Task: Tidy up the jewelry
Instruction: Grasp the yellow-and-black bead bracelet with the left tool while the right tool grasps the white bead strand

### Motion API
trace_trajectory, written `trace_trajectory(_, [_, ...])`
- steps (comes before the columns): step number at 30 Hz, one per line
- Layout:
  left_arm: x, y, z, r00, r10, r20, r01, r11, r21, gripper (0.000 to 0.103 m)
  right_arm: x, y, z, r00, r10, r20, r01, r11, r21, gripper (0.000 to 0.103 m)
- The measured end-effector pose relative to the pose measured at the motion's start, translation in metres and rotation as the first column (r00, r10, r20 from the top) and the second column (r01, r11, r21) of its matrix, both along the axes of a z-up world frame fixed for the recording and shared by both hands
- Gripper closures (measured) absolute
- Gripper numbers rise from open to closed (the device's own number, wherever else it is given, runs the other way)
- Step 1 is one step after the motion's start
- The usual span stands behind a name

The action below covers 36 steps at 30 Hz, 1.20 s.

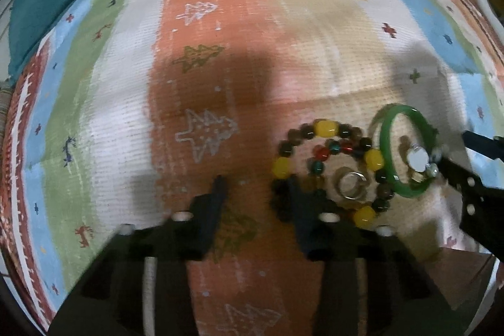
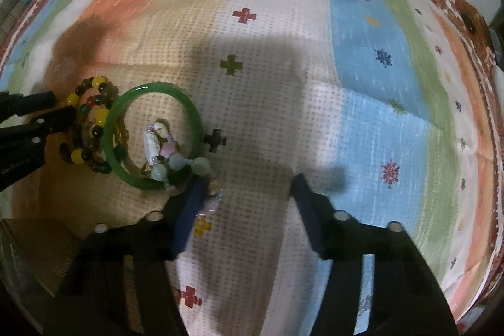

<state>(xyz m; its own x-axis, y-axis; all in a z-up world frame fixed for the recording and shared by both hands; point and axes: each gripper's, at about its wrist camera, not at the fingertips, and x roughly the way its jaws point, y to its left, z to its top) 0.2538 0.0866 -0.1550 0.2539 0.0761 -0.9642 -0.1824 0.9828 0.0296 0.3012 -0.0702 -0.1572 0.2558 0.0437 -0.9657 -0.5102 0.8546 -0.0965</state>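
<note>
Left tongs (image 1: 255, 181) stand part open w/ nothing between, right-hand finger touching the dark-and-yellow bead bracelet (image 1: 330, 166); right tongs (image 2: 249, 181) also part open and empty, left finger against the pale bead bracelet (image 2: 179, 166) lying across the green bangle (image 2: 151, 134). All jewelry sits bunched on the striped rug (image 2: 283, 52). Best approach, imo: straddle one strand only, then close, so neighbouring pieces don't drag along.

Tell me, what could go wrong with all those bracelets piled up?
The green bangle overlaps the beaded bracelet, so lifting one may drag the other. The small ring lying inside the beaded bracelet could get flicked away. The left gripper and right gripper work close together and might bump.
</note>
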Motion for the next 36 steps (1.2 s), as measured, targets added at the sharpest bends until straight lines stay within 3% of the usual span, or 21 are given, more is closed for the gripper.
trace_trajectory(2, [0.000,-0.002,0.001,1.000,0.001,-0.008,-0.001,1.000,-0.004,0.093,0.000,-0.002,0.001,1.000,-0.001,0.007,0.001,1.000,-0.003,0.065])
trace_trajectory(6, [-0.001,0.001,0.003,1.000,0.013,-0.005,-0.013,1.000,-0.019,0.094,0.000,-0.006,0.006,1.000,0.003,0.022,-0.003,1.000,0.008,0.089])
trace_trajectory(7, [-0.002,0.003,0.004,1.000,0.022,-0.007,-0.022,0.999,-0.023,0.094,0.000,-0.004,0.007,1.000,0.008,0.030,-0.008,1.000,0.003,0.091])
trace_trajectory(17, [-0.009,0.001,0.046,0.996,0.046,0.082,-0.042,0.998,-0.053,0.094,-0.007,-0.014,0.035,0.998,0.009,0.060,-0.014,0.996,0.083,0.091])
trace_trajectory(20, [-0.016,0.002,0.051,0.994,0.049,0.097,-0.039,0.994,-0.106,0.094,-0.012,-0.013,0.046,0.997,0.011,0.070,-0.019,0.993,0.117,0.091])
trace_trajectory(36, [-0.034,-0.021,0.100,0.975,0.033,0.219,-0.012,0.995,-0.099,0.094,-0.037,-0.023,0.090,0.995,-0.042,0.085,0.015,0.957,0.289,0.091])
